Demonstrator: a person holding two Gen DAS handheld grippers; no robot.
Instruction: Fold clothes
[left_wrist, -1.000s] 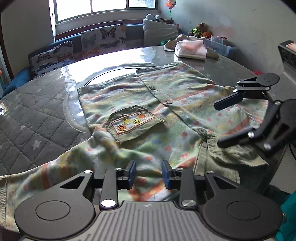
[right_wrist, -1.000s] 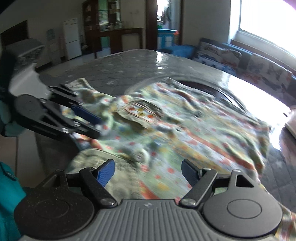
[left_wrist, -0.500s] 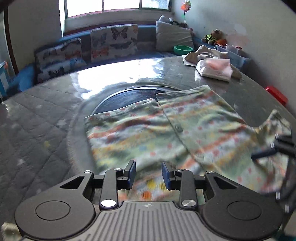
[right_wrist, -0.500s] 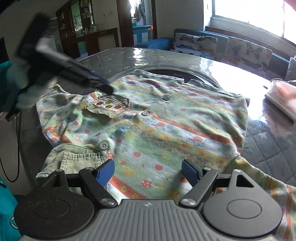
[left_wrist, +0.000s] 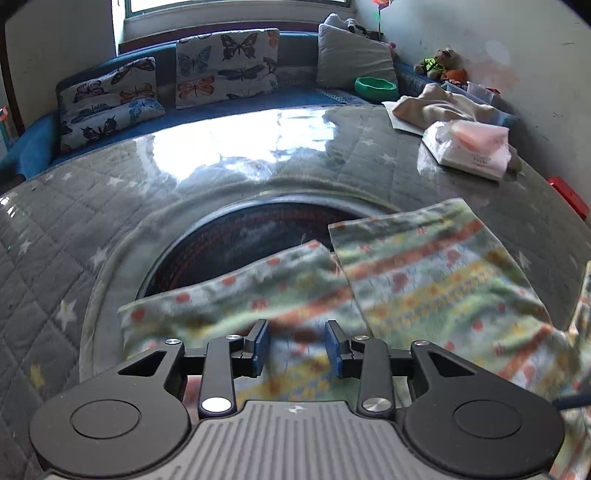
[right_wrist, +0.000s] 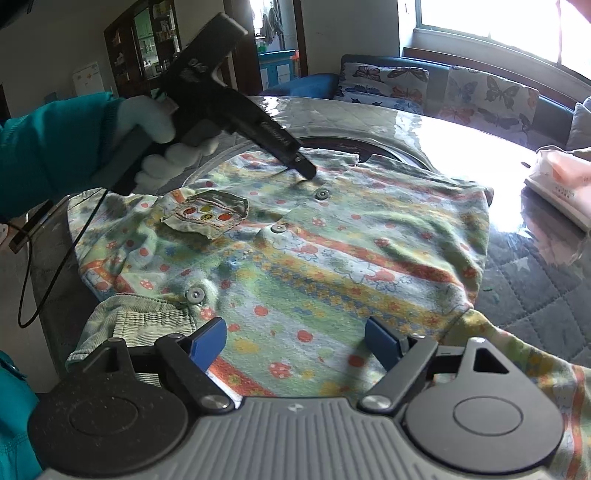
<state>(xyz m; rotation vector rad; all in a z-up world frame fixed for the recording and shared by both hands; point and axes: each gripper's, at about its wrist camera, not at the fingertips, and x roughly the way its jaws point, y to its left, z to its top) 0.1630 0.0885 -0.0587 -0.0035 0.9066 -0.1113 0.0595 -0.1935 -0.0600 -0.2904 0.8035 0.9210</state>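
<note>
A child's green striped button shirt (right_wrist: 332, 258) with a chest pocket (right_wrist: 207, 216) and a corduroy collar (right_wrist: 136, 325) lies flat, front up, on the round table. In the left wrist view its hem (left_wrist: 406, 280) lies just ahead. My left gripper (left_wrist: 297, 345) is open and empty, low over the shirt near the hem; in the right wrist view it (right_wrist: 306, 171) tips down onto the cloth near the top button. My right gripper (right_wrist: 295, 339) is open wide and empty, over the shirt's collar end.
The table has a grey quilted cover (left_wrist: 74, 229) under glossy plastic and a dark round centre (left_wrist: 251, 240). A tissue pack (left_wrist: 469, 147) and a beige cloth (left_wrist: 436, 107) lie at the far right. A sofa with butterfly cushions (left_wrist: 225, 62) stands behind.
My left gripper has moved forward from the collar end across the shirt to its hem side. My right gripper has pulled back slightly and stayed open.
</note>
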